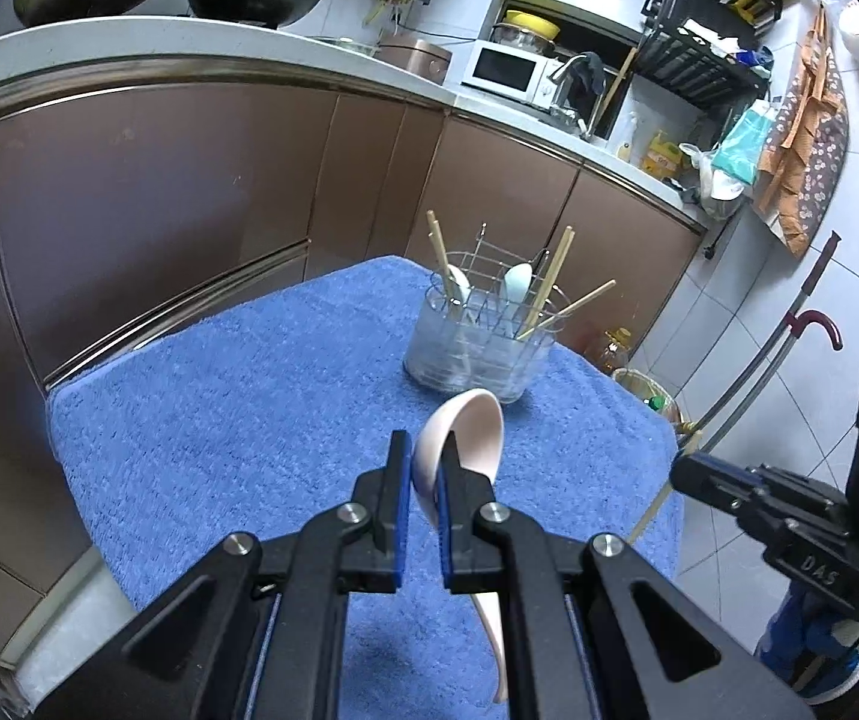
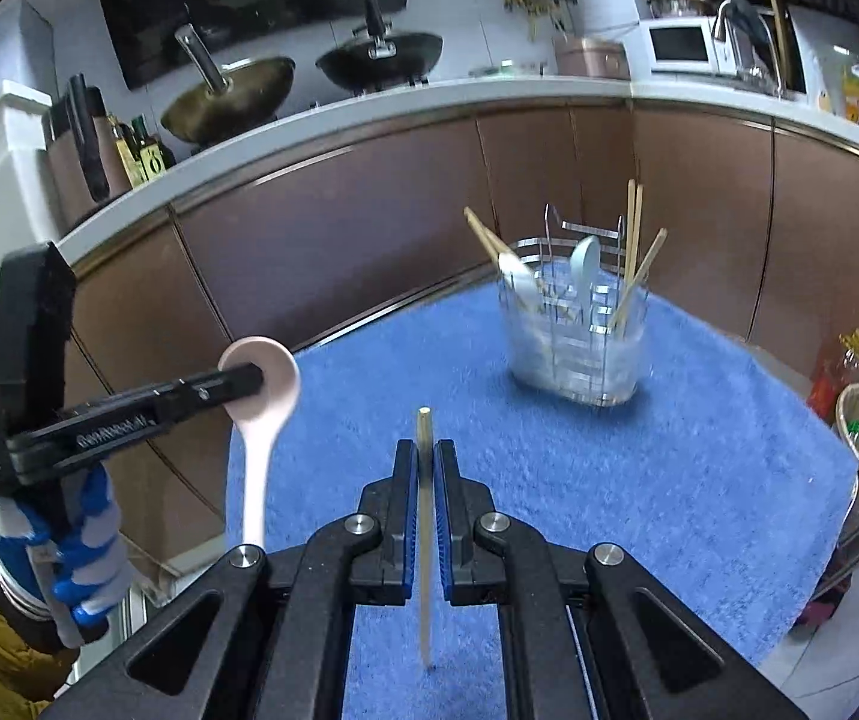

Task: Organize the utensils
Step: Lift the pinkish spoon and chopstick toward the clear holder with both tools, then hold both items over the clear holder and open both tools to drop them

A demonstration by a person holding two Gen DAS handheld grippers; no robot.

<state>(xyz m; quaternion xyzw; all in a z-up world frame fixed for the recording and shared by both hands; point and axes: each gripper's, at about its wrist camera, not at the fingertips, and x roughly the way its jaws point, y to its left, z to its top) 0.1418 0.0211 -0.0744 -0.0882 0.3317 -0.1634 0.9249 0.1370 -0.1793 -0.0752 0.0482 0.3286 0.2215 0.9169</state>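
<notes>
Both claws loaded, holder well ahead on the blue-towelled tabletop [image 2: 699, 480].

The left claw [image 1: 423, 480] is clamped on the bowl of a pink spoon [image 1: 465, 438], its handle hanging below; the right claw [image 2: 426, 480] is pinched on a single chopstick [image 2: 424, 540] held near its middle. The utensil holder [image 2: 579, 348] already bristles with spoons and chopsticks, so an incoming tip could catch on them or the wire dividers. The thin chopstick may pivot in the pads; the glossy spoon may slip.
</notes>
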